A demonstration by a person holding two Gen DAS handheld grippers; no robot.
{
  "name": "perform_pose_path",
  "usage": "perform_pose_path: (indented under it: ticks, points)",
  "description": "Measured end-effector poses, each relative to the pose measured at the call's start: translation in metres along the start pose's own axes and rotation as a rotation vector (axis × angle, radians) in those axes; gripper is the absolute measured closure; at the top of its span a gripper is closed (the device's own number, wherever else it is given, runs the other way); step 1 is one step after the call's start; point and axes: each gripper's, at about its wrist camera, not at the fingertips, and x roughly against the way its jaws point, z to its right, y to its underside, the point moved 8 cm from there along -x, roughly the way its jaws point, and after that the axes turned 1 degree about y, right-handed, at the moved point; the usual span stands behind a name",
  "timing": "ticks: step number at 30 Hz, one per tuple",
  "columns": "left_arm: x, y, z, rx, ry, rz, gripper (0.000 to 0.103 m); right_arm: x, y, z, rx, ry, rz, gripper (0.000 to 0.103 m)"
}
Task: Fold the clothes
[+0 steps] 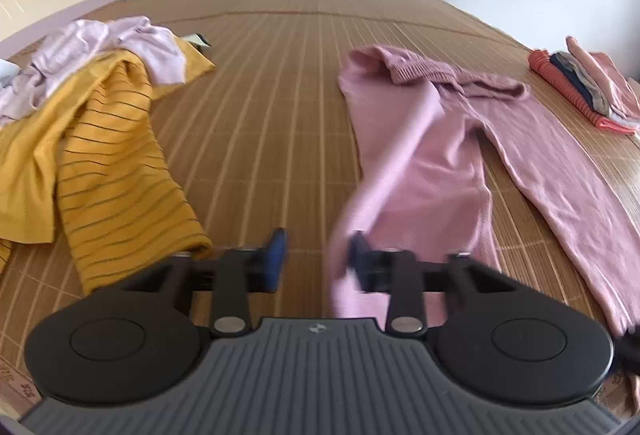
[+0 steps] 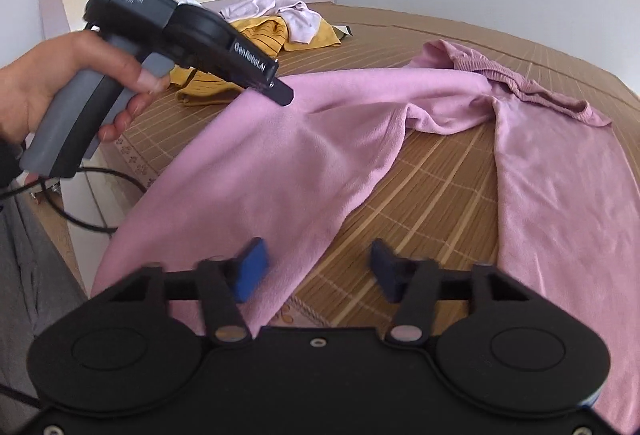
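The pink trousers (image 2: 560, 171) lie spread on the bamboo mat (image 1: 260, 75) of the bed, waistband far from the cameras. One leg (image 2: 248, 171) rises toward the left gripper (image 1: 318, 259), whose jaws stand apart, the cloth draped over the right finger (image 1: 362, 263); a firm hold cannot be told. The right gripper (image 2: 318, 269) hangs wide open and holds nothing, its left finger (image 2: 250, 267) above that leg.
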Motion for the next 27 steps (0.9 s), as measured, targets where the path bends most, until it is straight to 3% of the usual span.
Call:
perform_pose_path:
  ticks: [2,5,8,15,18,20,25,27]
  points:
    - [0.004,-0.002,0.003,-0.044,-0.016,0.021,0.037,0.004,0.002,-0.001,-0.023,-0.05,-0.007,0.087]
    - [0.005,-0.002,0.011,-0.066,0.013,0.025,0.033,0.008,0.003,-0.002,-0.06,-0.1,-0.026,0.095]
    - [0.003,0.0,0.018,-0.082,0.036,0.016,0.033,0.018,0.008,-0.002,-0.065,-0.119,-0.052,0.096]
    - [0.004,-0.006,0.034,-0.132,0.037,0.043,0.032,0.048,0.027,-0.003,-0.076,-0.162,-0.095,0.095]
    - [0.006,-0.011,0.036,-0.142,0.024,0.064,0.032,0.061,0.025,0.008,-0.118,-0.178,-0.074,0.082]
    - [0.006,-0.014,0.038,-0.14,0.028,0.075,0.032,0.074,0.022,0.022,-0.155,-0.17,-0.038,0.068]
    - [0.006,-0.017,0.048,-0.112,0.097,0.084,0.032,0.102,0.019,0.078,-0.232,-0.01,0.034,0.061]
    - [0.006,-0.019,0.053,-0.114,0.113,0.092,0.032,0.109,0.017,0.097,-0.278,0.006,0.059,0.06]
